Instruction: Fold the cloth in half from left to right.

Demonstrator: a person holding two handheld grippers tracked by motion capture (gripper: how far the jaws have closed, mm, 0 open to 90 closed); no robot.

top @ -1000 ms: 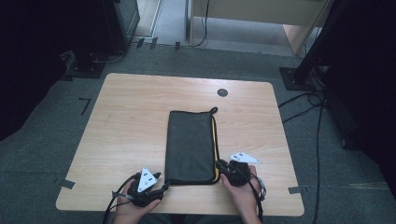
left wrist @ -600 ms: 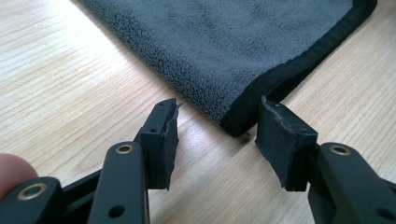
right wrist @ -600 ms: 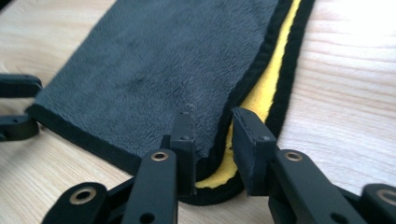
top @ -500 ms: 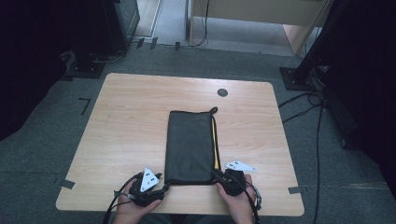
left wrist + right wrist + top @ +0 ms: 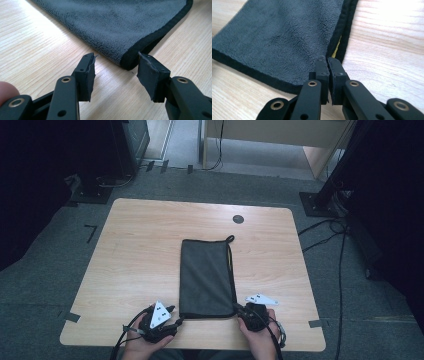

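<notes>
One folded grey cloth (image 5: 207, 277), fleecy with black edging and a yellow peek inside, lies flat; right gripper (image 5: 327, 61) has just closed, pinching its corner; left gripper (image 5: 116, 68) gapes at the other corner.

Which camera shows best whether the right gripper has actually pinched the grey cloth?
The right gripper view: the right gripper has its jaws closed together at the grey cloth's black-edged corner. The high view shows that gripper small at the cloth's near right corner. The left gripper view shows the cloth's other corner.
</notes>
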